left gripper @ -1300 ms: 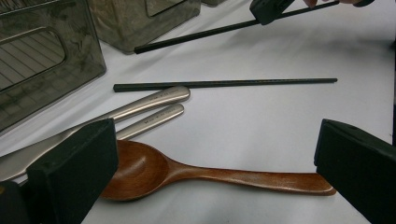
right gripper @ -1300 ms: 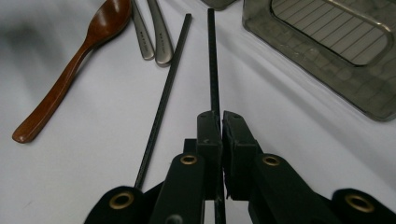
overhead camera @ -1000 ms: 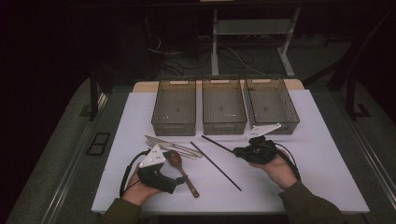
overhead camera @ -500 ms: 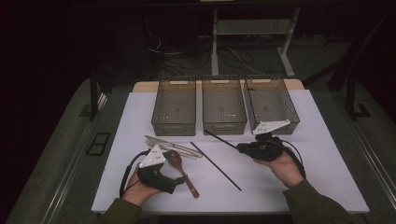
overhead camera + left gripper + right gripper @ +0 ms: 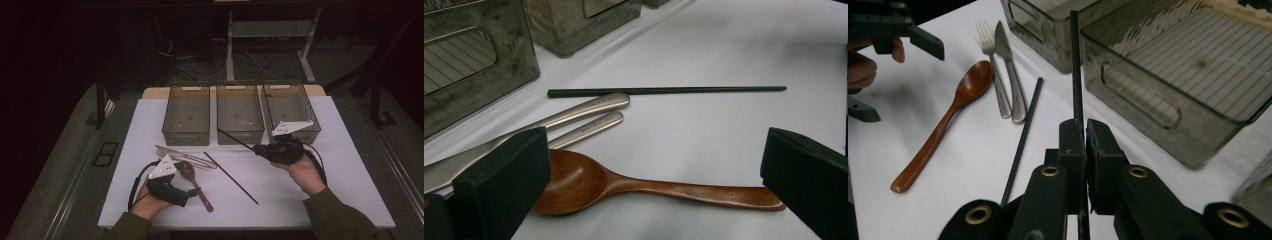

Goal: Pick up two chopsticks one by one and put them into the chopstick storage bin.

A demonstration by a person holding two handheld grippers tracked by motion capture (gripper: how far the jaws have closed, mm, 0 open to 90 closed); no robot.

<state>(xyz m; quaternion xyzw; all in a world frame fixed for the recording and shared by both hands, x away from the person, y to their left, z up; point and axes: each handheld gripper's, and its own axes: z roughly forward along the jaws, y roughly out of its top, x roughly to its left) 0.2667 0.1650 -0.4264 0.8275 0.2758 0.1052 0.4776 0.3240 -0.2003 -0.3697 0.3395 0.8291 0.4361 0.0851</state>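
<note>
Open claw (image 5: 649,185) over wooden spoon (image 5: 624,184), black chopstick (image 5: 669,91) beyond, metal handles (image 5: 589,112)

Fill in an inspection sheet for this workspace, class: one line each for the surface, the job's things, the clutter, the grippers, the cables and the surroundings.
Surface: white table top, flat.
Job's things: three grey bins in a row at the far edge, contents hard to make out; wooden spoon, metal fork and knife side by side; one black chopstick lying on the table; a second chopstick held up.
Clutter: nothing seen.
Grippers: left gripper open, jaws either side of the spoon, not touching it; right gripper shut on the second chopstick.
Cables: a black cable loops from the left gripper; more lie on the floor behind.
Surroundings: dark room, metal stand beyond the table.
</note>
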